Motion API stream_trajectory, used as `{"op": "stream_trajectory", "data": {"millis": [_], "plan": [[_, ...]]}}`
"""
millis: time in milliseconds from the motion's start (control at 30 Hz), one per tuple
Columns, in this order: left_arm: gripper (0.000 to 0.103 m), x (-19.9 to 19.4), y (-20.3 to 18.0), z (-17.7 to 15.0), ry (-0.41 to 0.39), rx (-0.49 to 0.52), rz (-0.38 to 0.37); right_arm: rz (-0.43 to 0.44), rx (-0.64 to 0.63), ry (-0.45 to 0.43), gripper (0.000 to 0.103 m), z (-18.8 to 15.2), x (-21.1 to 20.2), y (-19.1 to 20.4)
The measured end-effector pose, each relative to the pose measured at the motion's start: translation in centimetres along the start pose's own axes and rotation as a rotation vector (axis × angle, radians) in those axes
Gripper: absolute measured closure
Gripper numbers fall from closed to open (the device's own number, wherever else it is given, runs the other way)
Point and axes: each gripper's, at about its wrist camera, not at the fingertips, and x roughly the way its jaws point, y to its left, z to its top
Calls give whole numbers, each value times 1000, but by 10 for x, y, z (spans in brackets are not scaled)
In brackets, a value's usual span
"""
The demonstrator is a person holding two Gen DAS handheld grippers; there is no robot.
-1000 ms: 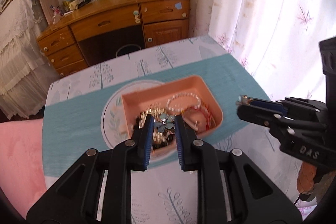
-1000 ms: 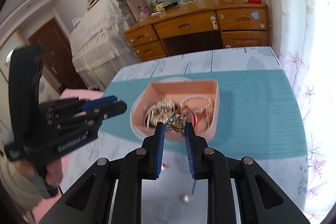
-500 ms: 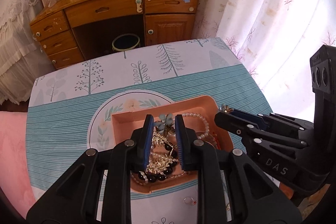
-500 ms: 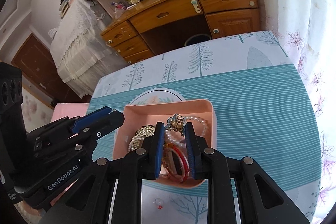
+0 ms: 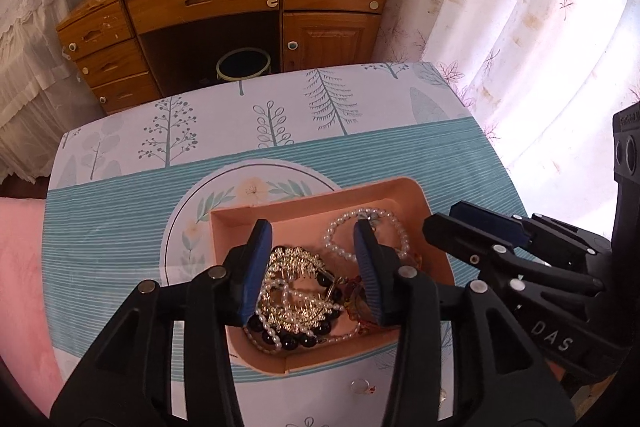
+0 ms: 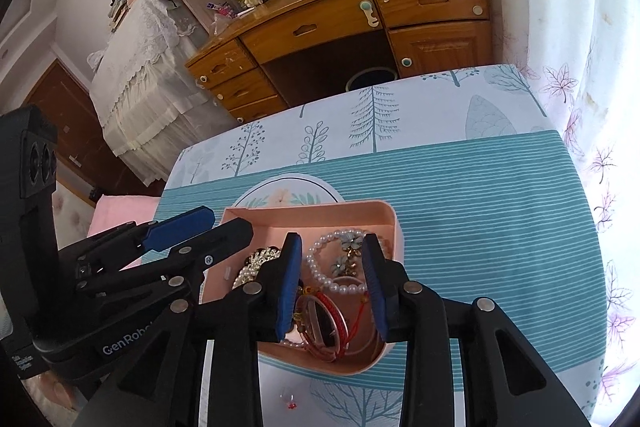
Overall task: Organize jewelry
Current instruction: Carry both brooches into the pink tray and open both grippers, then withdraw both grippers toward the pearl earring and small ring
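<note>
Left wrist view: your left gripper (image 5: 312, 269) is spread wide and empty, over the pink tray (image 5: 316, 359), with the gold-and-black bead tangle (image 5: 294, 297) right under it. The pearl bracelet (image 5: 366, 233) lies just to its right in the same tray. In the right wrist view the right gripper (image 6: 332, 283) is also released, holding nothing, above the pearl loop and the blue flower earrings (image 6: 346, 255), with the red bangles (image 6: 328, 319) nearer the camera. My read: both drops are done and the next pick is one of the small loose pieces on the tabletop (image 6: 480, 187) in front of the tray, e.g. the little red-tipped one (image 6: 289, 399). Lift both grippers straight up so nothing snags, then come down vertical over one piece and pinch it at its middle.
</note>
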Motion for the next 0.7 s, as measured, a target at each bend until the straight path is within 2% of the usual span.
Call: {"op": "stream_trajectory", "data": {"millis": [267,700], "plan": [[64,-7,2,-30,23,17,0,-7,-49,14,72,-27,-16,1],[64,-34,-17,-95,22,64,-55,-31,-137,42,72,-107,-45,3]]}}
